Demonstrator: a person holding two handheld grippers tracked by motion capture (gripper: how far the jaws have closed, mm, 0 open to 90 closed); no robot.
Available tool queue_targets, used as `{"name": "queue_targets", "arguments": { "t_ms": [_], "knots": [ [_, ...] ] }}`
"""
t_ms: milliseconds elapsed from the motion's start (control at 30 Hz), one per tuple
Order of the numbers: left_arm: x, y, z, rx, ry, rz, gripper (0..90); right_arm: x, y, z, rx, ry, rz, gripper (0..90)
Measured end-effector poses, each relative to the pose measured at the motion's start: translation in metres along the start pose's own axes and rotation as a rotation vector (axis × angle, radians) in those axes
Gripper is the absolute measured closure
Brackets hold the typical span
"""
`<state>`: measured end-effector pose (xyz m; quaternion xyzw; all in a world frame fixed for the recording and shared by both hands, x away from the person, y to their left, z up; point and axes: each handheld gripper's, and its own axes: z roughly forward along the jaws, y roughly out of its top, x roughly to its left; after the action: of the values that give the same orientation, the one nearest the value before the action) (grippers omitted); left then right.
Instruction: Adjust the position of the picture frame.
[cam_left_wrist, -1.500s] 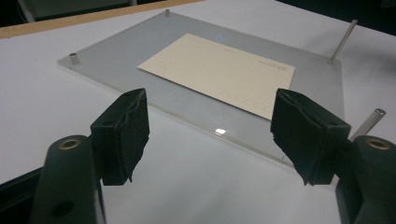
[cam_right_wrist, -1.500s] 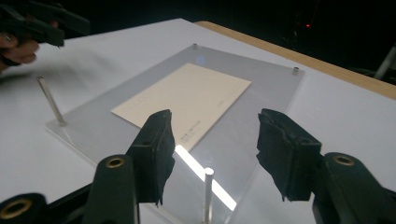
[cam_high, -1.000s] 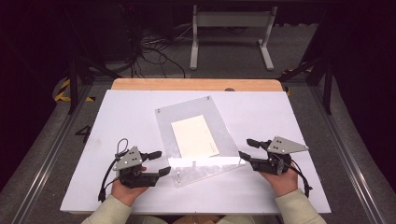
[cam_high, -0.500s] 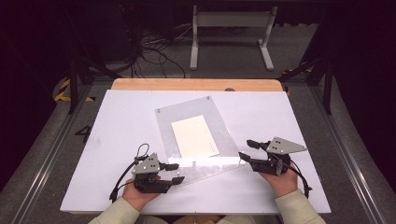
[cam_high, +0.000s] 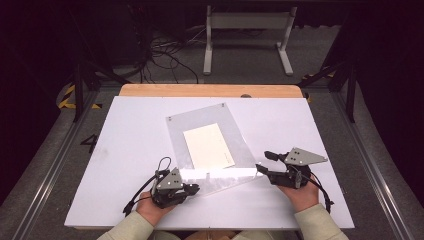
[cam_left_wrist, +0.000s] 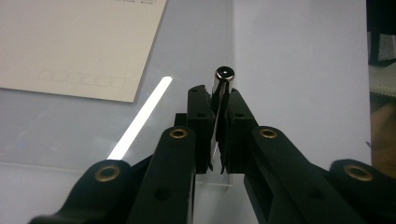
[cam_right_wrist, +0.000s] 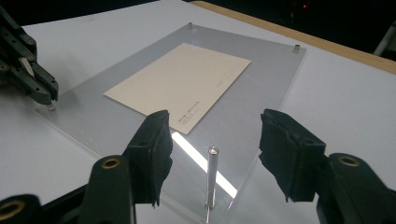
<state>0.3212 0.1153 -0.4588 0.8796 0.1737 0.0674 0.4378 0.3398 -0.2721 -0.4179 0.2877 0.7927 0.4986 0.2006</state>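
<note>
Left gripper view: left claw (cam_left_wrist: 219, 114) clamped on metal post (cam_left_wrist: 223, 77); right claw (cam_right_wrist: 215, 147) spread wide around another post (cam_right_wrist: 211, 175).

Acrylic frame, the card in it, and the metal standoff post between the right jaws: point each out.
acrylic frame (cam_high: 231, 113): high view, bare far edge.
card (cam_high: 208, 145): high view, middle of face.
standoff post (cam_right_wrist: 211, 175): right gripper view, mid-shaft.

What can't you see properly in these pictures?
- Printing on the card: too small and faint to read in the right gripper view; cut off by the top edge in the left gripper view.
- Lower part of the metal pin: hidden between the left claw jaws, left gripper view.
- The person's hands: mostly covered by the claws, high view.
</note>
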Motion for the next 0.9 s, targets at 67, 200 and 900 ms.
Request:
{"name": "queue_targets", "arguments": {
  "t_ms": [67,200,900],
  "knots": [
    [-0.002,0.003,0.002,-0.002,-0.01,-0.004,84.9,0.0,0.0,-0.001,-0.001,-0.004,0.002,42.4],
    [-0.01,0.015,0.013,-0.001,-0.036,0.017,85.0,0.0,0.0,-0.005,-0.007,-0.014,0.003,42.4],
    [-0.044,0.075,0.083,0.033,-0.168,0.131,70.5,-0.006,-0.013,-0.044,-0.028,-0.189,0.053,44.2]
  ]
}}
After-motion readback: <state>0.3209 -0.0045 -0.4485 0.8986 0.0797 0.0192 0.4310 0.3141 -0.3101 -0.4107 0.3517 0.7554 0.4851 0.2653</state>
